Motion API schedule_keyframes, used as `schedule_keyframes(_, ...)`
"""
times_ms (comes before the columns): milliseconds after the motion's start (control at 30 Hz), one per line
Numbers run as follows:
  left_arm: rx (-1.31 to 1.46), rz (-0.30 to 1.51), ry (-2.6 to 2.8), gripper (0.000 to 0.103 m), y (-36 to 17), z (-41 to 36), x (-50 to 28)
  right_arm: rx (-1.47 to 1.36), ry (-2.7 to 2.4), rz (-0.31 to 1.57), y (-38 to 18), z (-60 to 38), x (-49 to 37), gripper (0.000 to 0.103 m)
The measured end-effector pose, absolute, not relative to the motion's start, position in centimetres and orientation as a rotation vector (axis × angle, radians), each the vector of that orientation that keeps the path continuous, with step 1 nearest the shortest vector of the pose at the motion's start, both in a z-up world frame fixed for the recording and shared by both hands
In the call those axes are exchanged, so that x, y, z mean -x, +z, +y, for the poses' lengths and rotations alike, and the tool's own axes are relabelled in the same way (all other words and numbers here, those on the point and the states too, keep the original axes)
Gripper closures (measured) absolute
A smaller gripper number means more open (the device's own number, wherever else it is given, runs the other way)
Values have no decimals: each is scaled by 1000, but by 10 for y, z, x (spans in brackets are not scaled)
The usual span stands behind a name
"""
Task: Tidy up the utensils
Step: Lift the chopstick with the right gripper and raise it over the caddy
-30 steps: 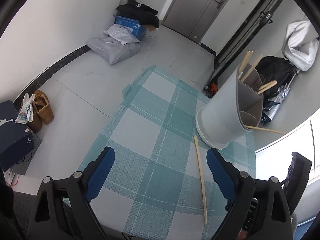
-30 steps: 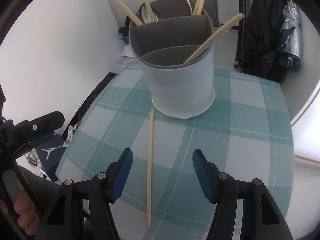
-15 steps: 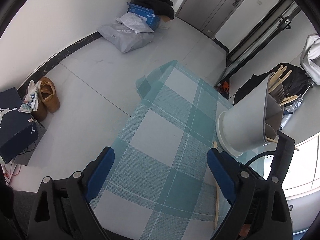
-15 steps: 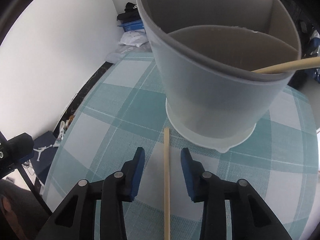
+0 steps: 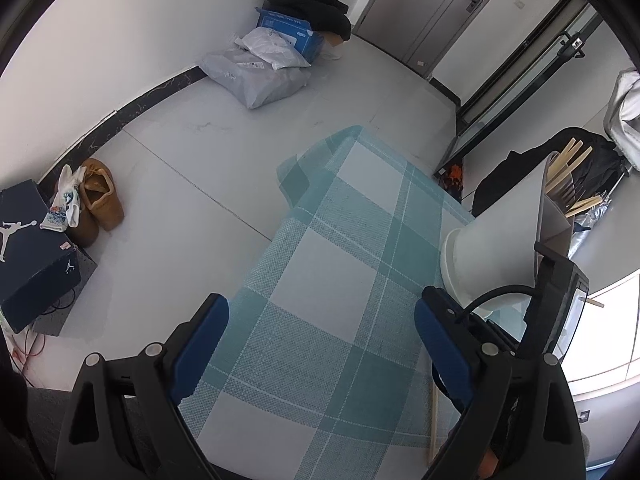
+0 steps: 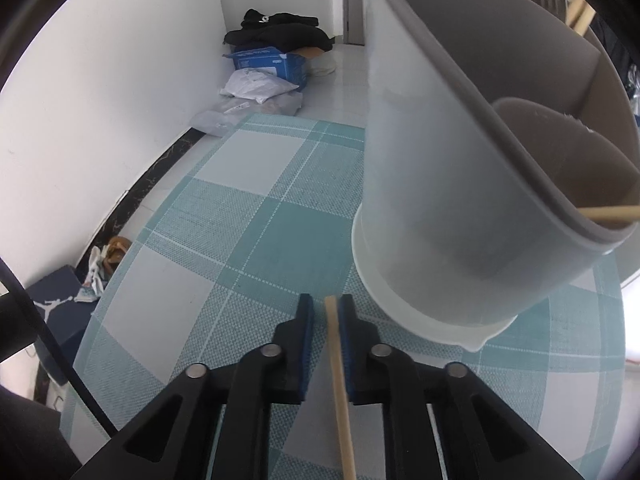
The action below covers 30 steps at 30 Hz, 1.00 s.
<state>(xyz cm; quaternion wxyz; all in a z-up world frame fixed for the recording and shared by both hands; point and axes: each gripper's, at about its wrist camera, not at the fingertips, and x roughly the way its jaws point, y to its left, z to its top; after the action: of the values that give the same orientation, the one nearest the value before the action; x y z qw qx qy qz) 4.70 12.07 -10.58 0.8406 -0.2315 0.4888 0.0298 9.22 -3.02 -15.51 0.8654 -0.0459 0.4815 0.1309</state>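
**Chopstick between your right jaws, by the holder**

Chopstick (image 6: 338, 364) lies flat on the checked teal cloth (image 6: 256, 240), far tip just short of the holder (image 6: 440, 200) base. Your right gripper (image 6: 325, 312) has just been closing; jaws nearly together, chopstick between them, right pad against it, a sliver of gap on the left, so call it a grip. Your left gripper (image 5: 320, 340) hangs wide open over the cloth, nothing between the pads.

Holder is grey, divided into compartments, with more chopsticks (image 5: 568, 168) standing inside.

Room: pale tiled floor (image 5: 192, 152), white walls, dark skirting. Mail bags (image 5: 260, 72), blue box (image 5: 288, 32) and black clothes by the far wall; brown shoes (image 5: 100, 200) beside a dark shoebox (image 5: 28, 248); grey door (image 5: 432, 4).

Cut off: chopstick's near end leaves the frame; holder's rim is cropped in the right view. Left view shows only a sliver of chopstick behind the right pad.
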Motion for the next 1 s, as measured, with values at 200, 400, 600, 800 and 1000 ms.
schedule_keyframes(200,461,1018,69,11,-104,117,-46,69,336,988,-144,-36,-81,98)
schedule_keyframes(400,444,1001,77,11,-102,114,-43,-73,422,901,-114,-65,-57,98)
schedule_keyframes(600,403,984,64,11,-103,101,-37,-206,431,844,-92,-100,-40,98)
schedule_keyframes(800,348,928,20,11,-92,81,-29,-264,409,793,-80,-129,-19,98)
schedule_keyframes(1000,304,962,-22,11,-85,58,-25,-286,370,712,-63,-152,6,98)
